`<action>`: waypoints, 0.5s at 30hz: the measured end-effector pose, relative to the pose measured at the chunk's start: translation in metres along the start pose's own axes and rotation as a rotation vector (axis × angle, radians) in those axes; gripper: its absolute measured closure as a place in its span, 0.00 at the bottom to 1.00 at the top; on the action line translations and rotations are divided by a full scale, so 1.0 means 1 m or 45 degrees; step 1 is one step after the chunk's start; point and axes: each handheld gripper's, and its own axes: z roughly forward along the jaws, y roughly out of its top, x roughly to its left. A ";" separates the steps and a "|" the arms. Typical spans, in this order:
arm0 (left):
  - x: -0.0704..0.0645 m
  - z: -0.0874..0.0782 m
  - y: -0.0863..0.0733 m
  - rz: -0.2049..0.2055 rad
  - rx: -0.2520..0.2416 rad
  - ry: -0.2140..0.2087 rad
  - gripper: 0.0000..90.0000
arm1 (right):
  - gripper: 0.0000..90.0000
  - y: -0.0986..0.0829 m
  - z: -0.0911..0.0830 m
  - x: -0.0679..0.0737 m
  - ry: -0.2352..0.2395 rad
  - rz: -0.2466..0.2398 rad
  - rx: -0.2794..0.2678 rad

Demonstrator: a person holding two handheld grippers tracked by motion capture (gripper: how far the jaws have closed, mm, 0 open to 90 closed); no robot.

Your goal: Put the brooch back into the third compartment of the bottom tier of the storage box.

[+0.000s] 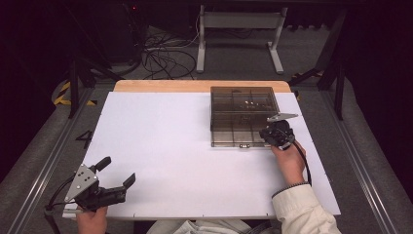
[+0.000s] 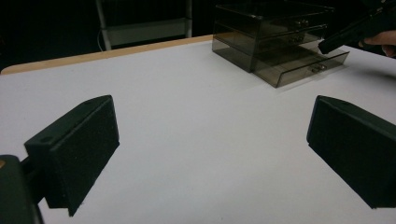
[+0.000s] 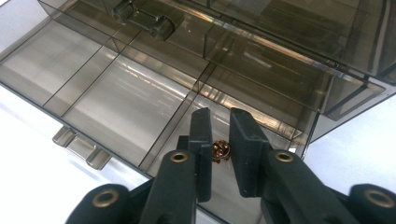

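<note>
A smoky see-through drawer box (image 1: 243, 100) stands at the back right of the white table (image 1: 170, 146). Its bottom drawer (image 3: 116, 100) is pulled out and split into compartments. My right gripper (image 3: 219, 114) hangs over the drawer's right-hand compartment, its jaws nearly together on a small coppery piece (image 3: 220, 151). In the high view the right gripper (image 1: 267, 132) sits at the drawer's front right corner. My left gripper (image 1: 118, 170) rests near the table's front left corner. Its jaws stand wide open with nothing between them (image 2: 210, 144).
The drawer's front handle (image 3: 81, 147) juts toward the table's near side. Bare white tabletop lies between the two grippers. A wooden strip (image 1: 195, 86) edges the far side. Beyond it are cables (image 1: 165, 56) and a white stand (image 1: 238, 29) on the floor.
</note>
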 end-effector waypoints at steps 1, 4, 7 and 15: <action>0.000 0.000 0.000 0.000 -0.003 -0.001 0.03 | 0.82 0.000 0.000 0.000 0.002 0.004 -0.006; 0.000 0.000 0.000 0.000 -0.003 -0.001 0.03 | 0.76 0.000 -0.001 -0.002 0.011 0.027 -0.019; 0.000 0.000 0.000 -0.001 -0.003 -0.002 0.03 | 0.71 0.001 -0.004 -0.003 0.014 0.034 -0.033; 0.000 0.000 0.000 0.002 -0.003 0.001 0.03 | 0.63 0.004 -0.017 -0.001 0.064 0.045 -0.084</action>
